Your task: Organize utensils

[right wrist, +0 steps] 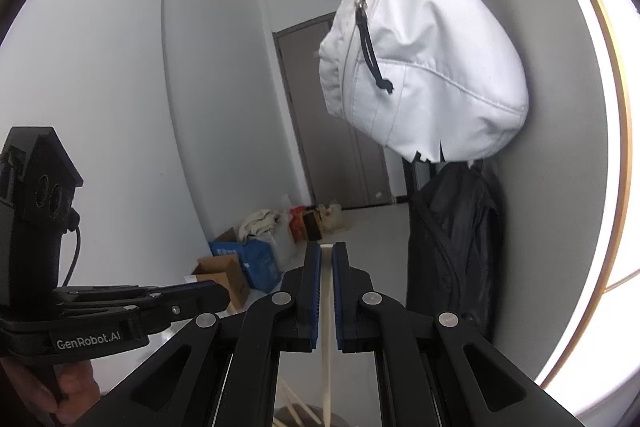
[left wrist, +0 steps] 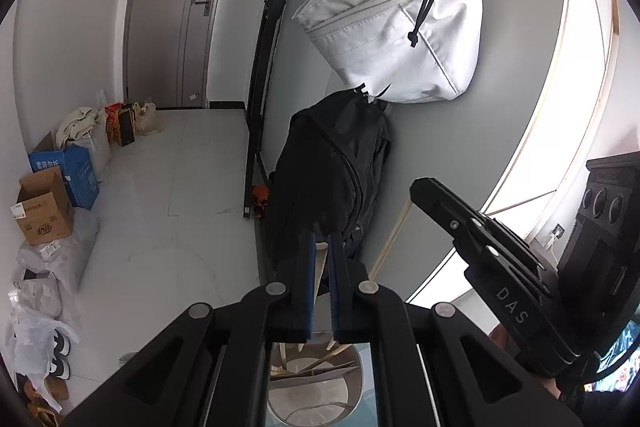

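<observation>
Holding one pale stick each, both claws sit up high, aimed across a hallway. The right claw [right wrist: 327, 253] is pinching a chopstick [right wrist: 326, 311] lengthwise between its blue pads [right wrist: 315, 291], stick running down out of frame toward a holder below. The left claw [left wrist: 321, 247] is pressed nearly together on what looks like another pale stick [left wrist: 321, 269]; only a sliver shows between the pads, so hard to be sure.

Likely reason for the grip: sticks held end-on along the fingers so they can drop straight into the round holder [left wrist: 352, 383], which sits right under the left claw with more wooden sticks [left wrist: 332, 349] already leaning inside. Judging by that, sorting is partway done.

A teal counter [left wrist: 368, 407] edge shows beside the holder, mostly hidden.

Room: grey wall on the right with a white bag [left wrist: 394, 23] hanging, a black backpack [left wrist: 332, 163] below it, a bright arched window [left wrist: 560, 147] far right. Pale tile floor [left wrist: 160, 187], grey door [left wrist: 176, 11] far, boxes [left wrist: 44, 207] and plastic bags [left wrist: 36, 291] along the left wall.
</observation>
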Tool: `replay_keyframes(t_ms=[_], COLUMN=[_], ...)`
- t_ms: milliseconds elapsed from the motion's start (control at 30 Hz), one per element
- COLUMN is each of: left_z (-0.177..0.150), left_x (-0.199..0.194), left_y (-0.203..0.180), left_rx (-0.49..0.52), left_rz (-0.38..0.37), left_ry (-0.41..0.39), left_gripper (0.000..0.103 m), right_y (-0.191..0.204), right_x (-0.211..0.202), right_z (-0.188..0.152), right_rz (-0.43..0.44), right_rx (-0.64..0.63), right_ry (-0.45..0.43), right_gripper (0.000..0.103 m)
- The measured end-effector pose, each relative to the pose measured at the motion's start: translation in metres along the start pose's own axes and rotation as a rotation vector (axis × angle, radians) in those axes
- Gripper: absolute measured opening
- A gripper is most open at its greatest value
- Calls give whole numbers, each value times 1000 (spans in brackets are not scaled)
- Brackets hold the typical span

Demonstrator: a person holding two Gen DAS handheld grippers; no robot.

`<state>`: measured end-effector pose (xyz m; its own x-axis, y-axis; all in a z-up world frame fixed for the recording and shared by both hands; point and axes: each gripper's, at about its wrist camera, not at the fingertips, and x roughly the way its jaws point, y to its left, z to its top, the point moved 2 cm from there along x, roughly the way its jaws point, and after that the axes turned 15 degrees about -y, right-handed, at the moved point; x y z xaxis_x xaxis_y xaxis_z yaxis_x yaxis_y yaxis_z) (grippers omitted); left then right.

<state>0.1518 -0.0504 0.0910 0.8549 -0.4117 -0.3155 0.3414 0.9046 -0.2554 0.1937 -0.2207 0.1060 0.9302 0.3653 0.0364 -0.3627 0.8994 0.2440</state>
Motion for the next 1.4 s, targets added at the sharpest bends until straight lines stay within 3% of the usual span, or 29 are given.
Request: replay_keyframes(t_ms=[400, 533, 733, 800, 867, 967, 1133, 1233, 1400], left_z=[-20, -39, -49, -46, -43, -40, -41, -42, -44], left_x=[16, 29, 29, 23, 13, -3, -24, -30, -46], left_y=[13, 19, 25, 25, 27, 32, 37, 31, 24], left_rx=[-38, -78, -145, -143, -140, -154, -179, -132, -109], left_rz=[-57, -120, -127, -110, -86, -50, 11, 46, 86], left_ry=[75, 167, 224, 215, 180, 131, 104, 94, 61], left_gripper=[2, 2, 3, 13, 30, 50, 50, 50, 52], right_y=[-2, -6, -15, -18, -18, -15, -6, 1, 11], right_x=[3, 1, -12, -22, -32, -43, -60, -71, -87], right_z=[-58, -71, -86, -84, -78, -71, -61, -56, -50], right_rz=[33, 43, 50, 52, 50, 47, 39, 39, 44], right_rx=[-21, 7, 97, 133, 148, 140, 121, 110, 103], right_ry=[96, 158, 240, 237, 224, 212, 192, 172, 153], right_gripper=[5, 5, 13, 26, 38, 43, 51, 59, 61])
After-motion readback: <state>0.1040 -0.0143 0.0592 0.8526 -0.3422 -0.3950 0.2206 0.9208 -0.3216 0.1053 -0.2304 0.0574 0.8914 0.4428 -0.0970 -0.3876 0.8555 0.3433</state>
